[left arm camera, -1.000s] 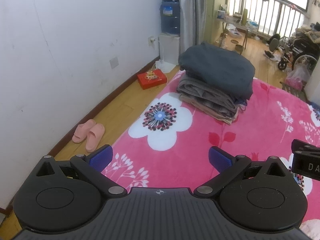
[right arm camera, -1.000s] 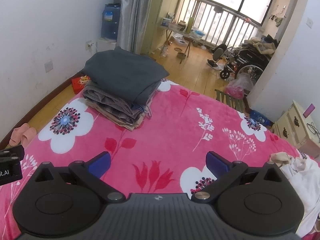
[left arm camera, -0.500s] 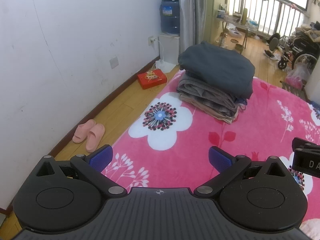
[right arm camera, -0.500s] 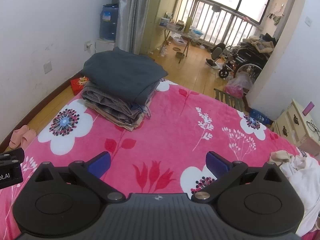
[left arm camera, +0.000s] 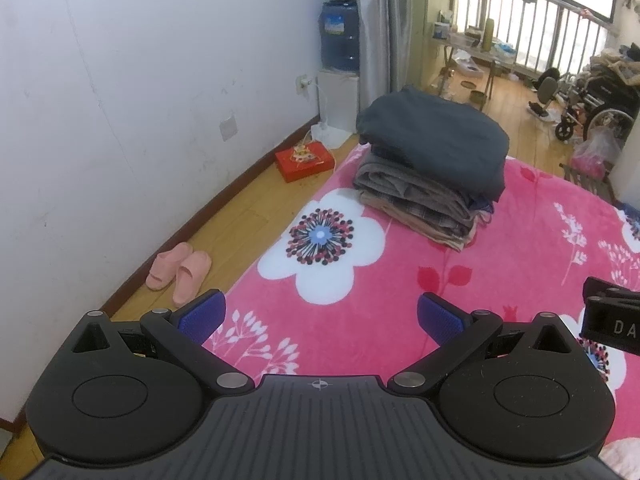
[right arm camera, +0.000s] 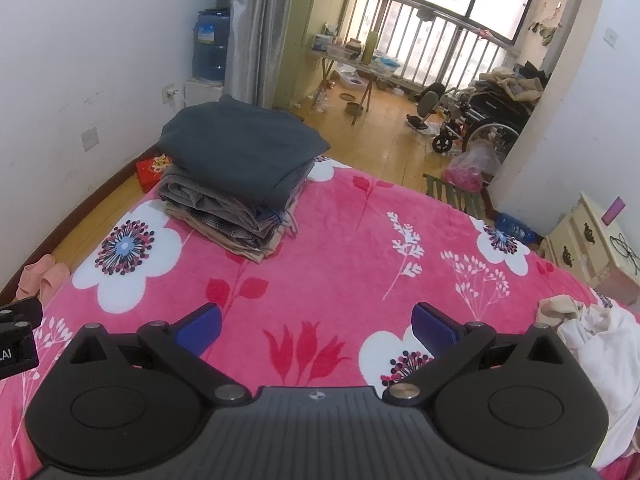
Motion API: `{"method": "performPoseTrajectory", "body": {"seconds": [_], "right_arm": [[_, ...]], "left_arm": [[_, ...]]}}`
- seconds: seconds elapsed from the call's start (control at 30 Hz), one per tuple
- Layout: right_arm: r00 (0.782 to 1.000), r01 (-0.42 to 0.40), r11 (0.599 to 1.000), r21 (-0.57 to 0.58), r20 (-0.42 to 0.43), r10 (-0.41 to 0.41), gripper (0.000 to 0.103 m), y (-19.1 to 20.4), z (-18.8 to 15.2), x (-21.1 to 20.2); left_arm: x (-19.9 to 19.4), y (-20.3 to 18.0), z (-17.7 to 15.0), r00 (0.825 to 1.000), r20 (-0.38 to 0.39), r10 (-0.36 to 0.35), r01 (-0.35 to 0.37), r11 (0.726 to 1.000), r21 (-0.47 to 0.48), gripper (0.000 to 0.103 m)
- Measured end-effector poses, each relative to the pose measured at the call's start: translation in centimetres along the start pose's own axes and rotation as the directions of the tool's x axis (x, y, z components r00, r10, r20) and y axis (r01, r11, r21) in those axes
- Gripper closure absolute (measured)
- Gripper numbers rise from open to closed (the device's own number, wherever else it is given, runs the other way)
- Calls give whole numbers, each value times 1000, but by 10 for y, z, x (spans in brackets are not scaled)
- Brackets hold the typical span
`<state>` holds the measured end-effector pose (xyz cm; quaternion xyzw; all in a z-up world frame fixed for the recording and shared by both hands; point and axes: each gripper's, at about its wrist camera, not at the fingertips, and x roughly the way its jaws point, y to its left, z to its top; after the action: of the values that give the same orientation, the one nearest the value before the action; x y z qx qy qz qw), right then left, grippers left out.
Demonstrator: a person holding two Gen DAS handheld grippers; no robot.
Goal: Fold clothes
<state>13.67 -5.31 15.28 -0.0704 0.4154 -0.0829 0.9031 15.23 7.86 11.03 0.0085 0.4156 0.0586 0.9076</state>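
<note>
step: between garments, stack of folded clothes (right arm camera: 236, 176) sitting done | left gripper (left arm camera: 320, 316) and right gripper (right arm camera: 316, 322) hovering with jaws spread wide, holding nothing | next: likely reaching for white crumpled clothes (right arm camera: 596, 344) well right of the stack

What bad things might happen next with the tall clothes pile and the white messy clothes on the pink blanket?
1. The stack of folded clothes sits near the corner of the pink blanket, and its layers look uneven; adding another piece might tip it toward the floor.
2. The white clothes lie crumpled at the right edge, so the open right gripper may grab several layers at once.
3. The left gripper, also open, is far from them.
</note>
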Motion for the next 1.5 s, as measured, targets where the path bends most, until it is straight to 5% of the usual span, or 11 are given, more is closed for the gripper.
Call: {"method": "performPoseTrajectory", "body": {"seconds": [1.5], "right_arm": [[1000, 4, 1000, 27, -14, -4, 0, -2, 1, 4]], "left_arm": [[3, -2, 4, 1000, 1, 10, -10, 1000, 7, 0]]}}
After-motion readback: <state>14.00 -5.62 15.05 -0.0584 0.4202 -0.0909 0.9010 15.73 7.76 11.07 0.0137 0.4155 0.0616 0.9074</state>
